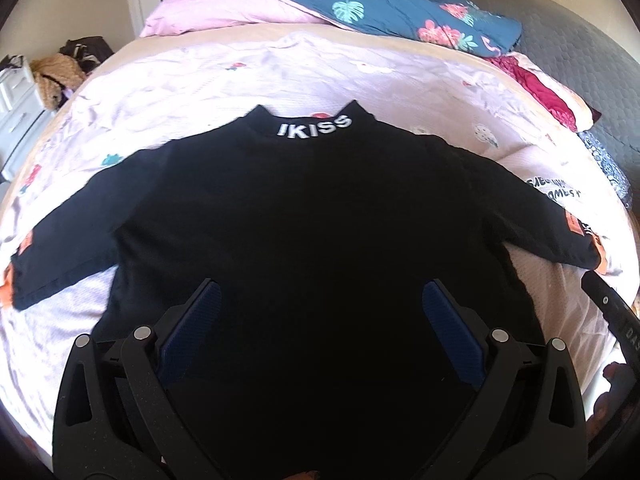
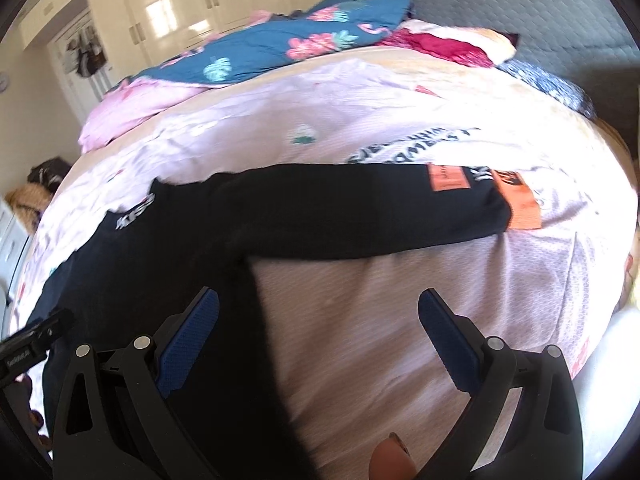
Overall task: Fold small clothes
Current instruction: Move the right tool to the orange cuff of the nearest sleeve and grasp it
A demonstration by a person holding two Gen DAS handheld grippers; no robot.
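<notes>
Black shirt [image 1: 320, 216] flat on bed sheet [image 2: 400, 320]; left tool [image 1: 320, 304] and right tool [image 2: 320, 312] spread wide, holding nothing.

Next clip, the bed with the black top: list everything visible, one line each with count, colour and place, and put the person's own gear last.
Black long-sleeved top with white IKISS lettering on the collar: one, black, spread flat on the bed, sleeves out to both sides.
Orange patches on the sleeve cuff: at least two, orange, at the end of the top's sleeve.
Pale pink printed bedsheet: one, pink, under the top.
Blue floral quilt: one, blue with pink and teal flowers, bunched at the far end of the bed.
Grey quilted headboard: one, grey, far right.
Cream wardrobe doors: several, cream, behind the bed.
Left gripper: one, black with blue pads, open above the top's lower body.
Right gripper: one, same colours, open over the top's side edge and the sheet.
</notes>
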